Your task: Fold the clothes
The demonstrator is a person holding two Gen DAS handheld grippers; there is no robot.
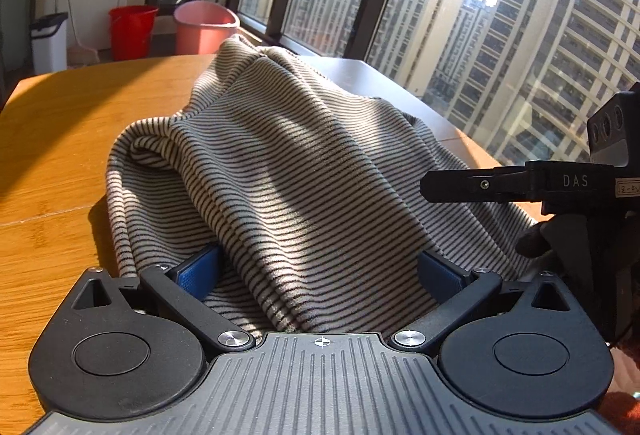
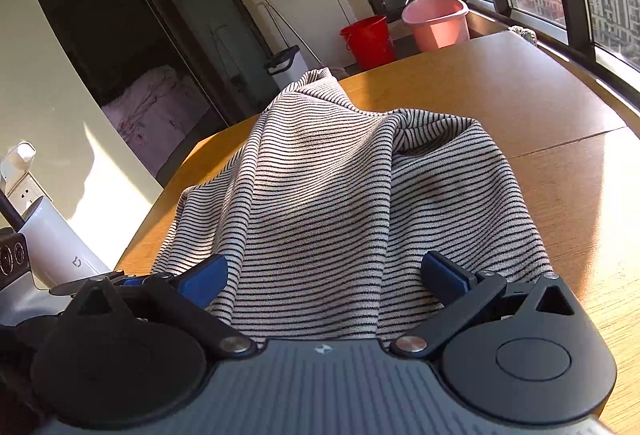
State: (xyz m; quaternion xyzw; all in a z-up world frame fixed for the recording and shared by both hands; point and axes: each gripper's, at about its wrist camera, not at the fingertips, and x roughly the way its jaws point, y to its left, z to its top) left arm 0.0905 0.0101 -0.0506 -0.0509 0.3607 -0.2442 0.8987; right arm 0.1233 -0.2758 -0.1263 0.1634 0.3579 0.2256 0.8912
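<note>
A grey garment with thin black stripes (image 1: 288, 171) lies bunched on the wooden table (image 1: 60, 155). Its near edge is draped over and between the blue pads of my left gripper (image 1: 320, 271), whose jaws stand wide apart with cloth covering the tips. In the right wrist view the same garment (image 2: 328, 203) lies over my right gripper (image 2: 324, 275), whose blue pads also stand wide apart under the cloth. The right gripper's black body (image 1: 520, 183) shows at the right of the left wrist view, close beside the garment.
A red bucket (image 1: 130, 31) and a pink bucket (image 1: 206, 27) stand beyond the table's far end, next to a white bin (image 1: 50, 43). Large windows (image 1: 440, 15) run along the right side. A white appliance (image 2: 52, 247) stands left of the table.
</note>
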